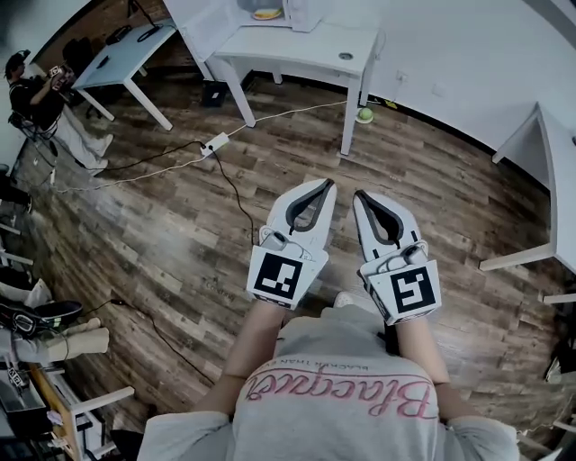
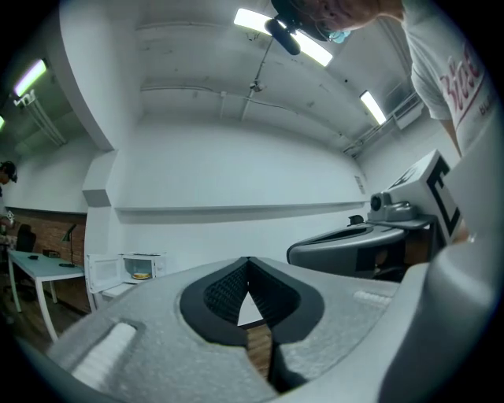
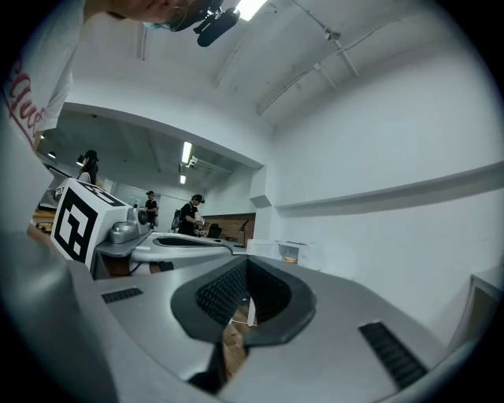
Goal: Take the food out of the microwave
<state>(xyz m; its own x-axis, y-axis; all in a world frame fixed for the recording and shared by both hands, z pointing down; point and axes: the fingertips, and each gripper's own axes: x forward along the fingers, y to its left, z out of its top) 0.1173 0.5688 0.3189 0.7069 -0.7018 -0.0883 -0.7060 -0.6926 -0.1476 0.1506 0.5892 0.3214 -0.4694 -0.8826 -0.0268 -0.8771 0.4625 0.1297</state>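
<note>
Far ahead, a white microwave [image 1: 301, 11] [image 2: 138, 268] [image 3: 293, 251] stands on a white table [image 1: 306, 45] with its door swung open to the left. Inside it lies yellowish food [image 1: 265, 13] [image 2: 141, 275] [image 3: 291, 258]. I hold both grippers side by side at waist height, pointing level toward that table and well short of it. My left gripper [image 1: 328, 183] [image 2: 249, 260] is shut, its tips touching with nothing between them. My right gripper [image 1: 359, 193] [image 3: 246, 260] is likewise shut and empty. Each gripper shows at the edge of the other's view.
Wooden floor lies between me and the table. A power strip [image 1: 216, 144] with cables and a green ball [image 1: 364, 114] lie on the floor near the table legs. Another table [image 1: 117, 54] and a person [image 1: 27, 90] are far left; a white desk [image 1: 549, 171] stands at the right.
</note>
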